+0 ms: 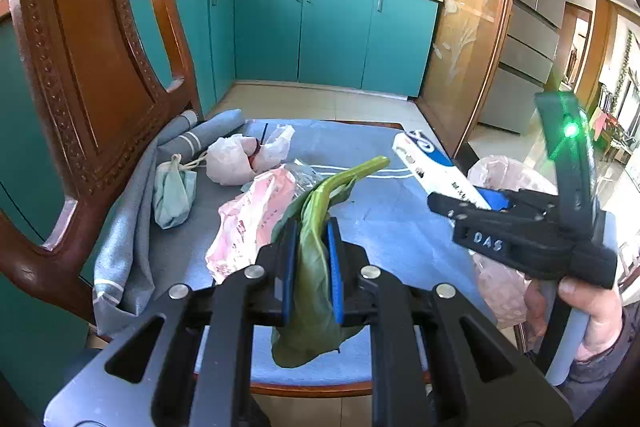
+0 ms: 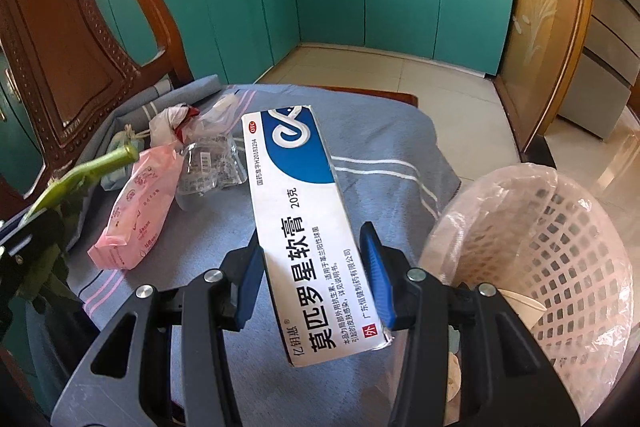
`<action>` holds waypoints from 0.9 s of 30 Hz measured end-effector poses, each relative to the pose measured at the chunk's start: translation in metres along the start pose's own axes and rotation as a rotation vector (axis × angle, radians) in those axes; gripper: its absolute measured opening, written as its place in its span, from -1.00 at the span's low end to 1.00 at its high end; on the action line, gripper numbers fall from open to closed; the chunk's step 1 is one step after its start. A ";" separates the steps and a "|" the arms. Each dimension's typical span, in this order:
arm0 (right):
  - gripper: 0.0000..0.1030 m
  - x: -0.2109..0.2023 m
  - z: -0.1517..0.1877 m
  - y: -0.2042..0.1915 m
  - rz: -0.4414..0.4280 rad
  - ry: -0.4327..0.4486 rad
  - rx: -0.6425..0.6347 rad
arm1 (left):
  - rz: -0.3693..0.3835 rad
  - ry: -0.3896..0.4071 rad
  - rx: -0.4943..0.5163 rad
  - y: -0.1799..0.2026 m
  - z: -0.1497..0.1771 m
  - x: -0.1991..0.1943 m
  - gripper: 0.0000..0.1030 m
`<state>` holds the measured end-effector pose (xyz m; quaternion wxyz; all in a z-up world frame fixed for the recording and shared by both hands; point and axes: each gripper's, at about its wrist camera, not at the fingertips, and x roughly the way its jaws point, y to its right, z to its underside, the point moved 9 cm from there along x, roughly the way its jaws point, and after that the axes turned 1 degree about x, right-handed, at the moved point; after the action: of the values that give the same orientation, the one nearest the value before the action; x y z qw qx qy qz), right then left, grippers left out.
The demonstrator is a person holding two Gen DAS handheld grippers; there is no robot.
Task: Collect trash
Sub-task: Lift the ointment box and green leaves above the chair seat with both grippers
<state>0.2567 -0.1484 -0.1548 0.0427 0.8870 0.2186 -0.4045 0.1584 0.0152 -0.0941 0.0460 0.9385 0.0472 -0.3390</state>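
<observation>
My left gripper point(image 1: 313, 233) is shut on a limp green vegetable leaf point(image 1: 316, 291), whose stalk point(image 1: 360, 169) sticks up and away over the blue cloth point(image 1: 400, 239). My right gripper point(image 2: 316, 239) is shut on a long white-and-blue ointment box point(image 2: 304, 227), held above the cloth; from the left wrist view the same box point(image 1: 432, 167) and right gripper point(image 1: 496, 201) appear at the right. A pink lined basket point(image 2: 560, 247) stands to the right of the box. On the cloth lie a pink packet point(image 2: 136, 211), a clear crumpled wrapper point(image 2: 212, 163), a white plastic bag point(image 1: 236, 159) and a small green pouch point(image 1: 172, 193).
A carved wooden chair back point(image 1: 80, 67) rises at the left, close to the cloth. Teal kitchen cabinets point(image 1: 320, 35) line the far wall, with tiled floor point(image 2: 400, 75) between. A hand point(image 1: 596, 311) holds the right gripper's handle at the lower right.
</observation>
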 end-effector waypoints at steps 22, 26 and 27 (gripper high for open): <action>-0.09 0.006 0.009 -0.003 0.005 -0.029 -0.018 | 0.015 -0.022 0.006 0.006 0.007 0.004 -0.69; -0.09 0.008 0.010 -0.004 0.008 -0.035 -0.021 | 0.016 -0.023 0.004 0.006 0.008 0.004 -0.69; -0.09 0.008 0.010 -0.004 0.008 -0.036 -0.021 | 0.016 -0.024 0.003 0.006 0.009 0.004 -0.69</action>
<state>0.2532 -0.1447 -0.1673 0.0577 0.8800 0.2183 -0.4180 0.1568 0.0088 -0.1032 0.0478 0.9347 0.0387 -0.3501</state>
